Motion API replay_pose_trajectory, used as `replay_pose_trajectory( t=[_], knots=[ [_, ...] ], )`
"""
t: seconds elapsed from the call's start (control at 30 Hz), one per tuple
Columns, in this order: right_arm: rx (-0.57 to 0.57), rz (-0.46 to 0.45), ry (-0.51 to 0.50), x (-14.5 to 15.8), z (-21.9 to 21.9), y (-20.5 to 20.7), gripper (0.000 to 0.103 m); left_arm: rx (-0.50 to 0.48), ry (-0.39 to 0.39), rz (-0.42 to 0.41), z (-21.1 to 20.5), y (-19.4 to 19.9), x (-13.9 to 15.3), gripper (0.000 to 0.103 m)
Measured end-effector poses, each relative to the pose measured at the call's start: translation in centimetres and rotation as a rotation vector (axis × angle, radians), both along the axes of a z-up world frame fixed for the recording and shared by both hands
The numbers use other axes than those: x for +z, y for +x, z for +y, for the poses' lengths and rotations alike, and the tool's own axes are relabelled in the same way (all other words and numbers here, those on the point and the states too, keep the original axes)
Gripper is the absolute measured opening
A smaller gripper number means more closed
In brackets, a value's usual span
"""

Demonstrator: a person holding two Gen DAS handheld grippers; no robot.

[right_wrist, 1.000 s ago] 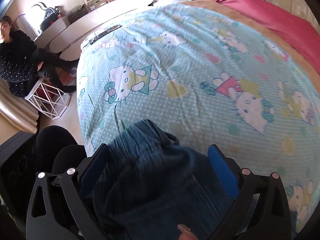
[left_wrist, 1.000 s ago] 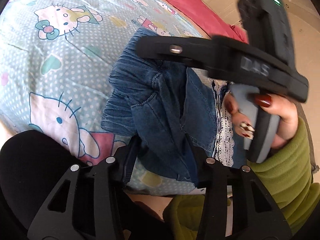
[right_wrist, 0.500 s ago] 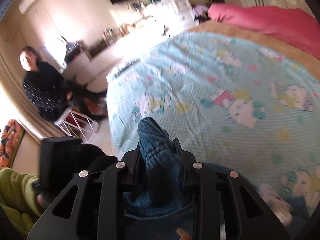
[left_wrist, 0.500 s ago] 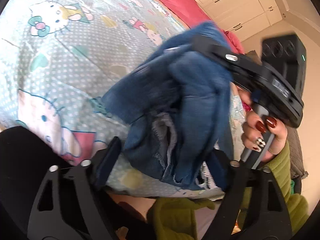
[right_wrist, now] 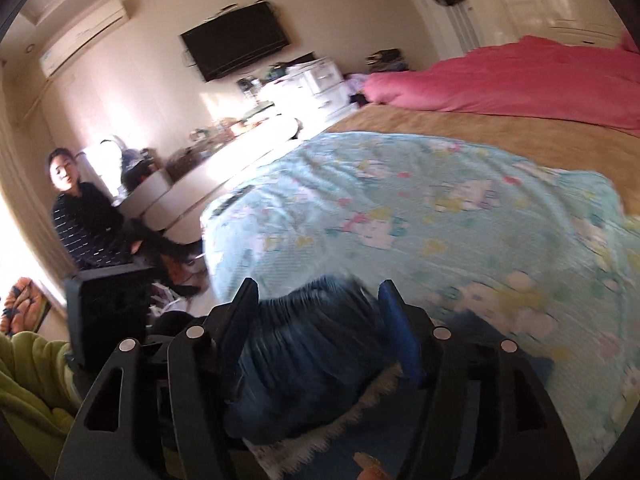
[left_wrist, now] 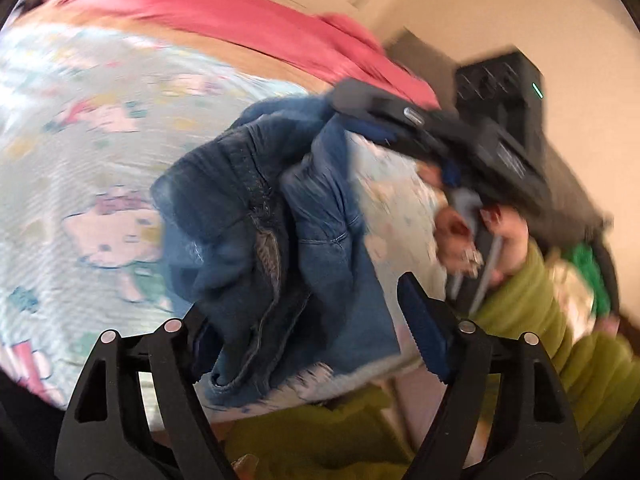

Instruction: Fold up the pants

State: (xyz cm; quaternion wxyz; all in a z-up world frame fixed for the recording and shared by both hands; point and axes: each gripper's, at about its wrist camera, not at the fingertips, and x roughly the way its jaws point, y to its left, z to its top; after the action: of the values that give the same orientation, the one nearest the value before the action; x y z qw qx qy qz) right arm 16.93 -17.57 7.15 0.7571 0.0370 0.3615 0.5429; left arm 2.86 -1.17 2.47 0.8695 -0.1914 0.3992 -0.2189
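Observation:
The blue denim pants are bunched in a heap at the near edge of the bed. In the left wrist view my left gripper straddles the heap, its jaws closing; a strip of sheet shows beside the right pad, so nothing is pinched. One black finger of the right gripper reaches in from the upper right, with denim rising to it. In the right wrist view a ruffled fold of the pants fills the gap of my right gripper, whose jaws are opening. Both views are blurred.
A light blue cartoon-print sheet covers the bed, with a pink quilt at its far side. A hand in a green sleeve holds the right gripper. A person sits on the floor left of the bed, near low white furniture.
Both grippers rose and swung, so more of the room shows. The right gripper pinched a narrow fold of denim, then widened. The left gripper's jaws spread wide around the heap.

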Motion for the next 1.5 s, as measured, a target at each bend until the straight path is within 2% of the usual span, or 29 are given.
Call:
replay_pose_trajectory(
  t=[0.07,0.17,0.23,0.27,0.33,0.43,0.47,0.6,0.7,0.8,0.9,0.97,1.07,1.3,1.47,1.5],
  knots=[
    [-0.067,0.016,-0.053,-1.1,-1.8,0.1,0.064,-0.054,0.048,0.011,-2.0,-0.2,-0.8,0.071],
    [-0.130,0.059,-0.114,-2.8,-3.3,-0.4,0.065,-0.104,0.067,0.050,-3.7,0.1,-1.8,0.072],
    [-0.159,0.079,-0.138,-3.7,-3.6,-1.0,0.080,-0.109,0.109,0.055,-4.1,0.1,-1.8,0.075],
    [-0.168,0.087,-0.148,-4.2,-3.6,-1.2,0.081,-0.110,0.125,0.056,-4.1,0.1,-1.8,0.075],
    [-0.180,0.086,-0.198,-5.1,-3.3,-1.7,0.081,-0.108,0.146,0.065,-4.2,0.0,-2.0,0.075],
    [-0.241,0.031,-0.391,-7.2,-2.3,-1.6,0.076,-0.113,0.176,0.071,-4.8,-0.3,-2.5,0.076],
    [-0.249,0.018,-0.420,-7.7,-2.3,-1.8,0.076,-0.116,0.177,0.070,-5.0,-0.4,-3.0,0.076],
    [-0.268,0.044,-0.368,-7.6,-3.3,-2.2,0.076,-0.117,0.158,0.067,-4.3,-1.1,-2.3,0.077],
    [-0.275,-0.006,-0.303,-6.0,-4.8,-3.7,0.077,-0.086,0.136,0.031,-2.7,-1.7,-1.0,0.084],
    [-0.294,-0.060,-0.279,-4.5,-6.1,-5.0,0.084,-0.033,0.165,-0.007,-1.8,-2.4,0.4,0.087],
    [-0.309,-0.111,-0.267,-3.4,-7.2,-6.6,0.085,0.013,0.194,-0.025,-0.7,-2.8,1.2,0.092],
    [-0.321,-0.150,-0.259,-2.9,-7.8,-8.1,0.089,0.039,0.229,-0.034,-0.3,-2.9,1.5,0.093],
    [-0.316,-0.200,-0.240,-2.5,-8.4,-10.4,0.089,0.070,0.255,-0.037,0.3,-2.7,1.8,0.093],
    [-0.195,-0.293,-0.255,-2.3,-7.4,-15.7,0.089,0.100,0.285,-0.029,0.1,-1.6,1.5,0.093],
    [-0.062,-0.364,-0.306,-2.7,-4.6,-18.4,0.089,0.129,0.284,-0.005,0.7,-0.7,1.0,0.093],
    [-0.044,-0.375,-0.314,-2.9,-4.1,-18.8,0.089,0.132,0.285,-0.002,0.9,-0.5,1.1,0.090]
  ],
)
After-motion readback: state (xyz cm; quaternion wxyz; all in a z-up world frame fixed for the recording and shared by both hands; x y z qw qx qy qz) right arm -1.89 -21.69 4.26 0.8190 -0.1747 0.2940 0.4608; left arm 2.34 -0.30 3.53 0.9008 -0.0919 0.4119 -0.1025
